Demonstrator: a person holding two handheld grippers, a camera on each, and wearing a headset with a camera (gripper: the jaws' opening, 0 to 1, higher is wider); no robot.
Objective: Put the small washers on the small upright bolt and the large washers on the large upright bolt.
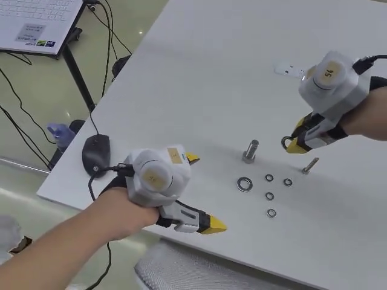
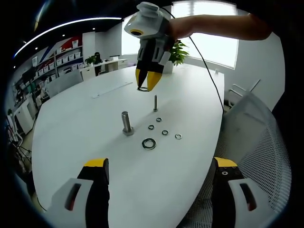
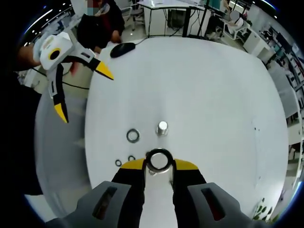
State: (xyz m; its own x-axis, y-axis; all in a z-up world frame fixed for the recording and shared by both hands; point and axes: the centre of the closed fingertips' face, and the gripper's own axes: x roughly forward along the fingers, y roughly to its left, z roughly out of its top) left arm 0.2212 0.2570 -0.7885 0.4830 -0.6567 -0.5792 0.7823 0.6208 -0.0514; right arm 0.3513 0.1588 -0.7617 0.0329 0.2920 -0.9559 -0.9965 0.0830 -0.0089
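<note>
Large bolt (image 1: 250, 151) upright on its hex head near the middle of the table, long axis vertical, shank up. Just beside it, flat on the top, a loose large washer (image 1: 245, 183). To its right in the head view, four small washers (image 1: 269, 196) lying flat in a loose cluster. Past them the small bolt (image 1: 310, 165), also head down with its thin shank up. Above the bolts and clear of the table, held large washer (image 3: 158, 160), pinched by its rim between the yellow tips of the right gripper (image 3: 158, 165), hole facing back along the jaws. Left gripper (image 1: 205, 192) near the front edge, jaws spread wide, nothing between them. White table (image 1: 199, 72), matt, with a black mouse (image 1: 97, 154) at its corner. Laptop (image 1: 36, 24) and cables off the left edge, mesh chair (image 1: 175, 272) below. Bright open office around, with desks, shelves, a window and a plant. Round stickers on both grippers and labels on the laptop too blurred to read.
</note>
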